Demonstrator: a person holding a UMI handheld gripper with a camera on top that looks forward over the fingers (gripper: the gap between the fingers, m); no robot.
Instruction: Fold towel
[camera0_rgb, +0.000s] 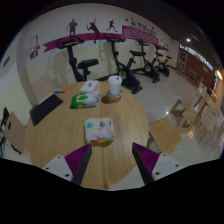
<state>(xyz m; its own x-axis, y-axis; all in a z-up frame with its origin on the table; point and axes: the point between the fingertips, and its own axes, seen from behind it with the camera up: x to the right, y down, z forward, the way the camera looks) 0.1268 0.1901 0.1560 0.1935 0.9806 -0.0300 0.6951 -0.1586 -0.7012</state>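
Note:
A small folded white towel (97, 129) with coloured print lies on the round wooden table (60, 135), just ahead of my fingers and a little left of the middle. My gripper (112, 165) is open and empty above the table's near edge, with its purple pads (77, 158) wide apart. The towel is apart from both fingers.
A green and white packet (85, 99) and a white pack (91, 86) lie at the table's far side, beside a white paper roll (115, 86). Exercise bikes (80, 66) stand beyond. Wooden chairs (187, 112) stand at the right.

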